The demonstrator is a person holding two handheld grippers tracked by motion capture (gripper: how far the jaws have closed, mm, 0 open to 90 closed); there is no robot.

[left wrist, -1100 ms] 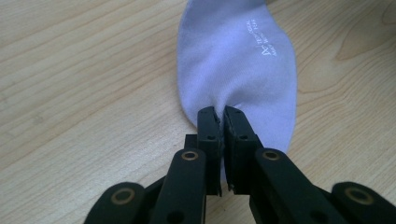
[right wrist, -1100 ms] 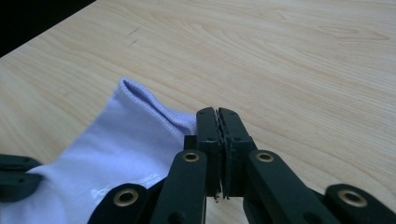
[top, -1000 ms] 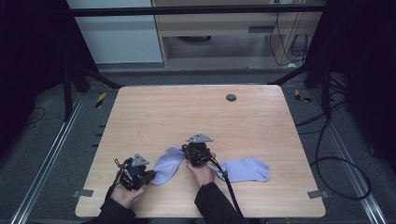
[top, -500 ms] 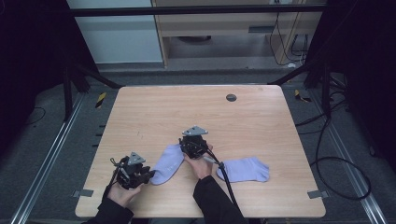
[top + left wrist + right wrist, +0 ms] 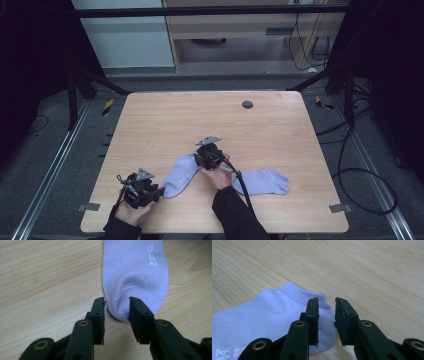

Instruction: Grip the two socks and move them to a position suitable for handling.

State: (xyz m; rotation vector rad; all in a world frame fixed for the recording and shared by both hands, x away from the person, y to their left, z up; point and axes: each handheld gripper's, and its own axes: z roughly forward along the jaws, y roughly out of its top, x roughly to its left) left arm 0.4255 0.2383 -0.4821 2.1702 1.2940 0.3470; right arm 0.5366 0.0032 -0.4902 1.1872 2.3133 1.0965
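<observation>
Two lavender ankle socks lie flat on the wooden table. The left sock lies slanted between my two grippers; the other sock lies to the right of the right hand. My left gripper is at the left sock's toe. In the left gripper view its jaws have just been opening and stand apart on either side of the toe, with the pads clear of the fabric. My right gripper is over the cuff end. Its jaws have just been opening over the cuff and grip nothing.
A dark round grommet sits in the table's far part. The right gripper's black cable trails back along the forearm over the second sock's edge. Black frame bars and loose cables surround the table on the floor.
The right gripper has edged a little left and away from the person, along the left sock's cuff end. The left hand has stayed in place at the toe.
</observation>
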